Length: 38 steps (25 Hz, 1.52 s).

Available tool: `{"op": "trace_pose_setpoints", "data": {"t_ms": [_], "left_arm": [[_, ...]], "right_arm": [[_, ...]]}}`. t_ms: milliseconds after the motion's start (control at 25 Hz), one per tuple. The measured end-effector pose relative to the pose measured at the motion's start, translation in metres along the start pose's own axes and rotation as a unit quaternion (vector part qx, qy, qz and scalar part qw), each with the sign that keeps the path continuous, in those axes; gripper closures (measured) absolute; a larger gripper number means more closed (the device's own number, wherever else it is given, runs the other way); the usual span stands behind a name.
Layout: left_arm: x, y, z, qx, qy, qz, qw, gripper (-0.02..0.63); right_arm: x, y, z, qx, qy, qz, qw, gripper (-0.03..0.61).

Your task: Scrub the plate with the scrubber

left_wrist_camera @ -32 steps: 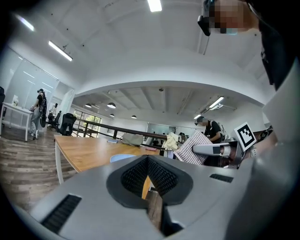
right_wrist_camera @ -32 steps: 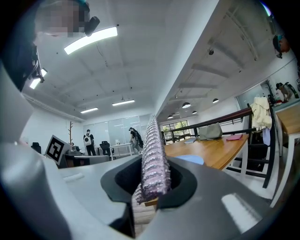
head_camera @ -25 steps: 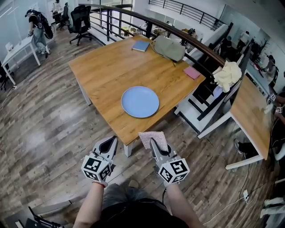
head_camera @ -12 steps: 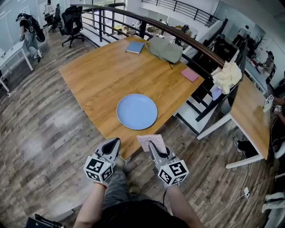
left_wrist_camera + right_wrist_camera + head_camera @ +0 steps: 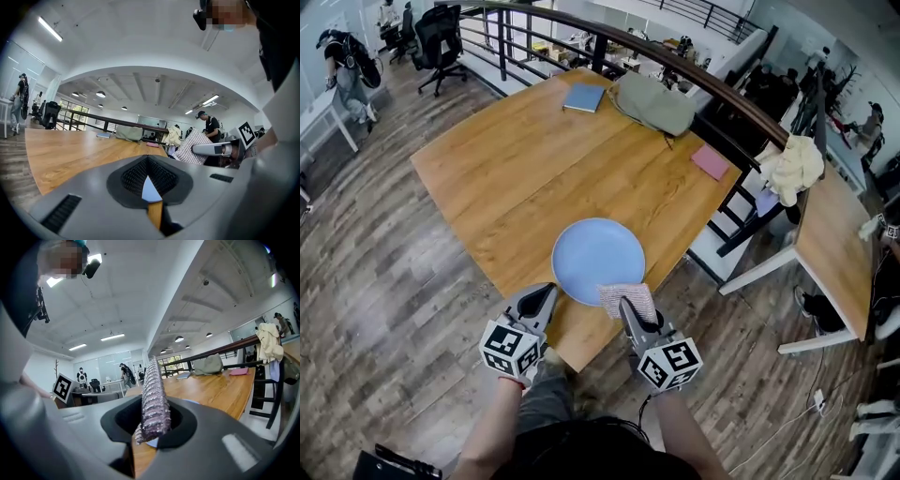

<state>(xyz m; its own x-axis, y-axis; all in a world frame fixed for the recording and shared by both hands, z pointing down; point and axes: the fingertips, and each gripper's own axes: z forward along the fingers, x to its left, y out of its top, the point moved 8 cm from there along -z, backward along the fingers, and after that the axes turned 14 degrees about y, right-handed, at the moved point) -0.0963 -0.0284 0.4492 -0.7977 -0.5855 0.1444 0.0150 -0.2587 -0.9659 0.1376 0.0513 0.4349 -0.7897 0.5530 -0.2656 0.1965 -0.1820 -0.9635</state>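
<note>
Plate (image 5: 598, 260) is sitting by the table's (image 5: 516, 159) near corner. Right gripper (image 5: 629, 306) is pinching the scrubber (image 5: 625, 296) at the plate's near rim. Left gripper (image 5: 546, 290) is hovering alongside, jaws apparently closed and empty.

Head view overhead; gripper views low, sharing plate (image 5: 598, 261).

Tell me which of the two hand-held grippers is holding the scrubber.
The right hand-held gripper: its jaws clamp the pinkish scrubber. The left hand-held gripper has its jaws together with nothing between them.
</note>
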Motion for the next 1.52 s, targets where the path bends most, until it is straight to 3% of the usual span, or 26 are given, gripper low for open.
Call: {"op": "trace_pose_setpoints", "data": {"t_ms": [680, 1120, 1320, 1520], "left_arm": [[0.061, -0.011, 0.090, 0.084, -0.046, 0.018, 0.9952, 0.617], [0.075, -0.012, 0.118, 0.117, -0.054, 0.031, 0.9912, 0.617], [0.078, -0.020, 0.118, 0.146, -0.042, 0.031, 0.9879, 0.607], [0.077, -0.035, 0.120, 0.195, -0.041, 0.001, 0.9799, 0.548]], "right_arm": [[-0.056, -0.011, 0.075, 0.036, -0.051, 0.026, 0.998, 0.503], [-0.077, -0.014, 0.094, 0.067, -0.068, 0.028, 0.995, 0.503], [-0.083, -0.023, 0.105, 0.118, -0.058, 0.030, 0.991, 0.503], [-0.090, -0.040, 0.125, 0.222, -0.026, 0.031, 0.974, 0.503]]}}
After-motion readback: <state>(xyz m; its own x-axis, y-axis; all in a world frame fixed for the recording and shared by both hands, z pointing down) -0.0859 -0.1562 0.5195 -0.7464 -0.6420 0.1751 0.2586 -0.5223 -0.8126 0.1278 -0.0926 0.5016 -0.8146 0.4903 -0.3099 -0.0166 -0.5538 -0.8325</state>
